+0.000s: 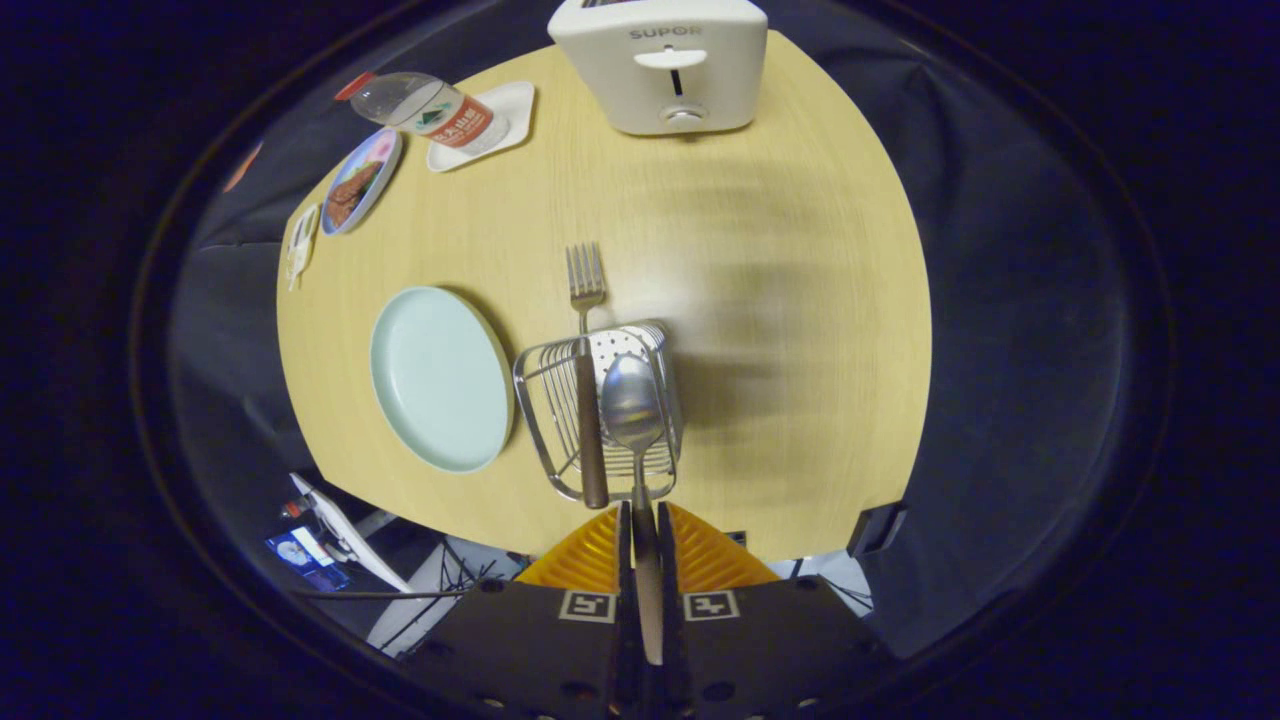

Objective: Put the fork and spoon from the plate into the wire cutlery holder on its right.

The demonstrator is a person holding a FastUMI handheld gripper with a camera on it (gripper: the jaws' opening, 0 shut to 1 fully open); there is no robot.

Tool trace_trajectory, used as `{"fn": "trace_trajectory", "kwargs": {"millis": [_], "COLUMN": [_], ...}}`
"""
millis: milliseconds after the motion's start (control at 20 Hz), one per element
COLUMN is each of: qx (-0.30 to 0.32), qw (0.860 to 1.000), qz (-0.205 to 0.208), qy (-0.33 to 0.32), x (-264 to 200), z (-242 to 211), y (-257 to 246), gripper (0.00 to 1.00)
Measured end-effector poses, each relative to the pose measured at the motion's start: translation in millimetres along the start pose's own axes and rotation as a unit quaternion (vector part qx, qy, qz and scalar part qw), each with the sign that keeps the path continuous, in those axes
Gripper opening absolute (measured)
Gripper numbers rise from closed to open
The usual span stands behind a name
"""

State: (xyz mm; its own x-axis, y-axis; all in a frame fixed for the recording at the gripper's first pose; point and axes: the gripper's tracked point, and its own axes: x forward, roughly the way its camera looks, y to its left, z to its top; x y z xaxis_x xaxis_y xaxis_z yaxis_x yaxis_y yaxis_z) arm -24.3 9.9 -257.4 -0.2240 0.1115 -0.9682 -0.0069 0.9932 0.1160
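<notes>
My gripper (pixel 645 520) is shut on the wooden handle of the spoon (pixel 632 405), whose metal bowl hangs just ahead of the fingers, over the wire cutlery holder (pixel 545 375). The fork (pixel 586 340) lies across the holder, its brown handle over the near rim and its tines sticking out past the far rim above the table. The pale green plate (pixel 440 378) sits bare just left of the holder.
A white toaster (pixel 668 65) stands at the table's far edge. At the far left lie a water bottle (pixel 425 108) on a white tray (pixel 510 105) and a small patterned dish (pixel 362 180). The wooden table (pixel 800 300) has open surface right of the holder.
</notes>
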Motion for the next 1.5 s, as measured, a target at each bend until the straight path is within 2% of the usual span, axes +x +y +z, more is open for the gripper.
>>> {"fn": "trace_trajectory", "kwargs": {"millis": [50,150,200,250,300,350,500,600,650,700,850,1050,1200,1350,1400,1500], "qx": [-0.002,0.001,0.002,-0.003,-0.008,-0.014,-0.028,-0.041,-0.045,-0.045,-0.052,-0.056,-0.032,-0.034,-0.037,-0.042], "qw": [1.000,1.000,0.999,0.998,0.997,0.995,0.985,0.972,0.963,0.954,0.923,0.882,0.841,0.798,0.779,0.754], "qz": [0.000,0.007,0.017,0.018,0.020,0.021,0.031,0.036,0.037,0.041,0.051,0.042,0.051,0.056,0.056,0.042], "qy": [-0.007,-0.023,-0.038,-0.054,-0.073,-0.093,-0.166,-0.228,-0.262,-0.295,-0.378,-0.466,-0.538,-0.599,-0.623,-0.655], "x": [-2,-6,-10,-14,-19,-25,-49,-72,-84,-96,-129,-162,-191,-217,-228,-241], "z": [4,10,15,20,22,25,36,46,50,53,46,24,4,-17,-25,-35], "y": [-1,1,4,4,5,9,19,26,29,34,53,65,72,78,81,82], "gripper": [0.11,0.24,0.24,0.29,0.38,0.41,0.49,0.62,0.64,0.72,0.76,0.80,0.82,0.87,0.87,0.88]}}
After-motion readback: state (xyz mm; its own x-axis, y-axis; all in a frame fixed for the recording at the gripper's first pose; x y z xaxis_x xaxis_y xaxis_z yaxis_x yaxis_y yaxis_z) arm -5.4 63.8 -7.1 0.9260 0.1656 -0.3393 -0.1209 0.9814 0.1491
